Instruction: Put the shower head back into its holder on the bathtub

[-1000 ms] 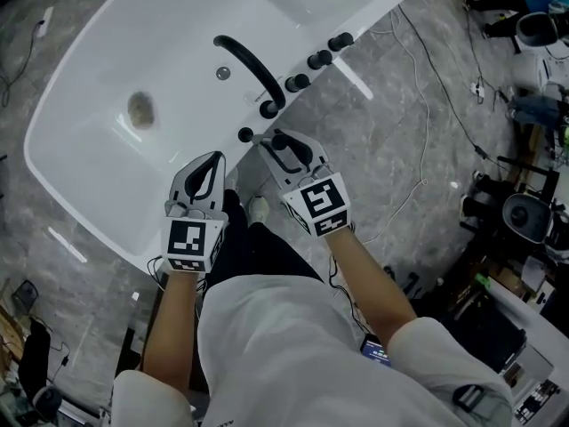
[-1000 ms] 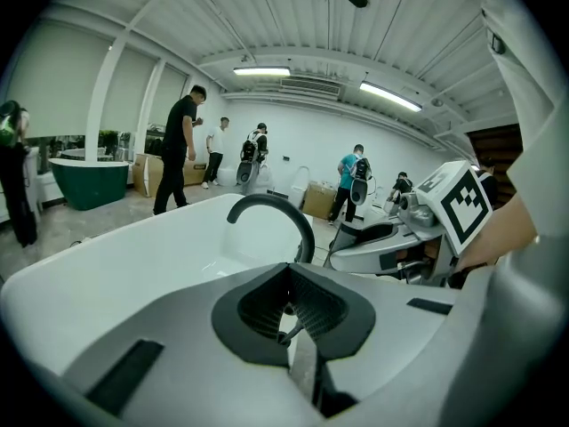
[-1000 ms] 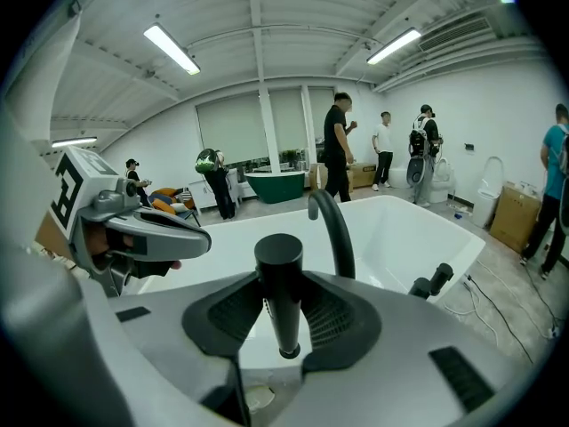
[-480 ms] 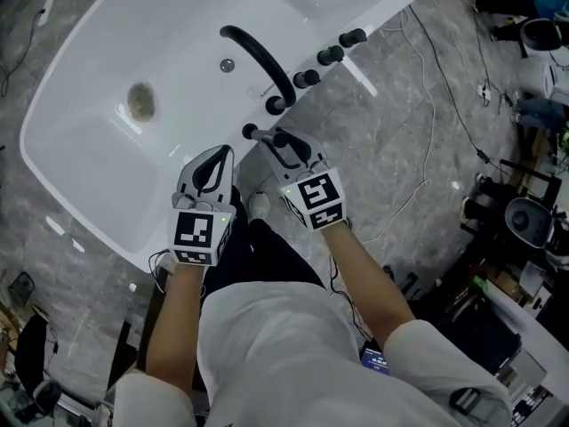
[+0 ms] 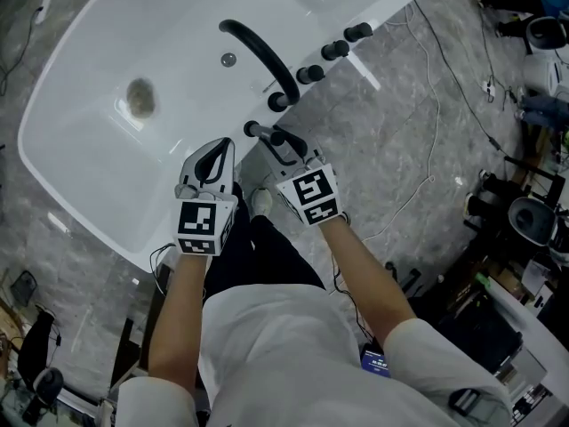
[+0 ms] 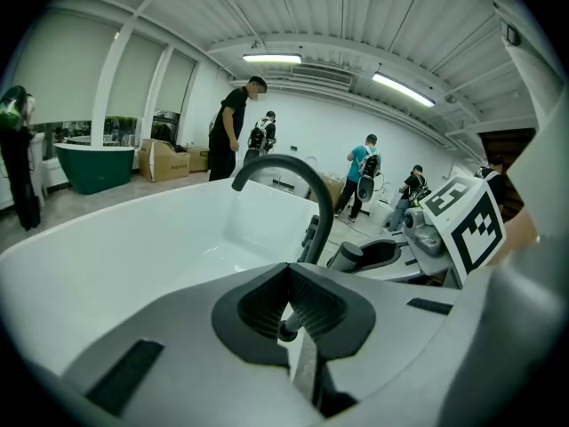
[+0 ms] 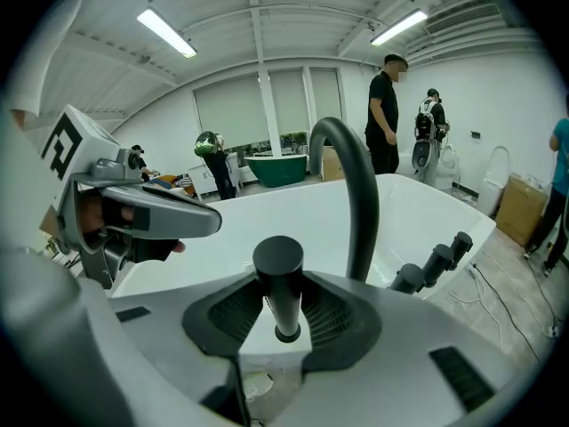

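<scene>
A white bathtub [image 5: 107, 221] carries a black curved spout [image 5: 258, 52] and three black knobs [image 5: 335, 50] on its near rim. Just left of the spout's base sits a small round black fitting [image 5: 252, 130]. My right gripper [image 5: 283, 147] is shut on the black shower head [image 7: 280, 283], held upright close beside that fitting. My left gripper [image 5: 213, 154] hovers over the rim to the left, its tips together. A thin grey stub shows behind the tips of this gripper [image 6: 286, 278]; I cannot tell what it is.
The tub's drain [image 5: 140, 99] lies on the basin floor. Cables [image 5: 427, 149] trail over the grey floor to the right, with dark equipment [image 5: 524, 221] beyond. Several people [image 7: 387, 114] stand in the hall behind the tub.
Both grippers have sunk toward the tub rim. The right one has carried the shower head closer to the round black fitting.
</scene>
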Tool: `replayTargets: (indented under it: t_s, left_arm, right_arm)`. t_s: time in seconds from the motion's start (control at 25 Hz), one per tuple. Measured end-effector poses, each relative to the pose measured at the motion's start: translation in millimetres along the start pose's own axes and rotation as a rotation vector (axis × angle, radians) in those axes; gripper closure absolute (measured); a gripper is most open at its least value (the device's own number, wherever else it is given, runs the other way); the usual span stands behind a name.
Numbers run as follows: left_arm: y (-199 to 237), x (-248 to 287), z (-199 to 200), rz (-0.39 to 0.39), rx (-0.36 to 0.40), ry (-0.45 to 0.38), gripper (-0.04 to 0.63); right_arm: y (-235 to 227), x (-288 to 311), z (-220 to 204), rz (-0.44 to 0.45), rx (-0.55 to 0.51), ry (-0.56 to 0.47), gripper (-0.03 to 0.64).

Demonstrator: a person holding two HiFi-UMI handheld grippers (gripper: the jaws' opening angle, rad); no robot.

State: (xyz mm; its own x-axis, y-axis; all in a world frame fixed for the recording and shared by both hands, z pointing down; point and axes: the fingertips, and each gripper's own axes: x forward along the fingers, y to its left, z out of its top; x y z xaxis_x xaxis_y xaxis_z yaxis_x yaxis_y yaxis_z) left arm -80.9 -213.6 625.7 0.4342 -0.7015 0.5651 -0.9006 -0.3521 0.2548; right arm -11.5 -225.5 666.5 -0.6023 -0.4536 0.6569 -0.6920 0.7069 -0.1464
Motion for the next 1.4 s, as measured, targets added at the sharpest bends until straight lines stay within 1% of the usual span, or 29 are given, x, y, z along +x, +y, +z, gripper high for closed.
replayTargets:
  t_s: [0.48,0.92,1.0,1.12,1.4]
  left_arm:
    - [5.7,11.5,-7.5,0.01,0.012,0.025,0.583]
    - [8.0,10.9,-18.7,0.045,0.003,0.057,0.583]
    - [8.1,9.5,-21.9,0.052,0.007,0.063,0.583]
    - [6.9,6.4,-25.8,0.068,0.018,0.07,0.583]
    - [-4.1,-15.9,-14.9,0.11,0.043,0.043,0.583]
  right_arm:
    - [6.7,14.8,-15.0,0.014,-0.029,0.037,0.472]
    - [10.8,19.3,-11.3,0.016,-0.057,0.034,0.468]
    - [12.3,18.2,-11.8,0.024,-0.055,0.037,0.433]
    - [13.3,11.7,-13.2,0.029,-0.055,0.033,0.41]
    - [16.1,-31.6,4.0,0.014,-0.045,-0.042,0.408]
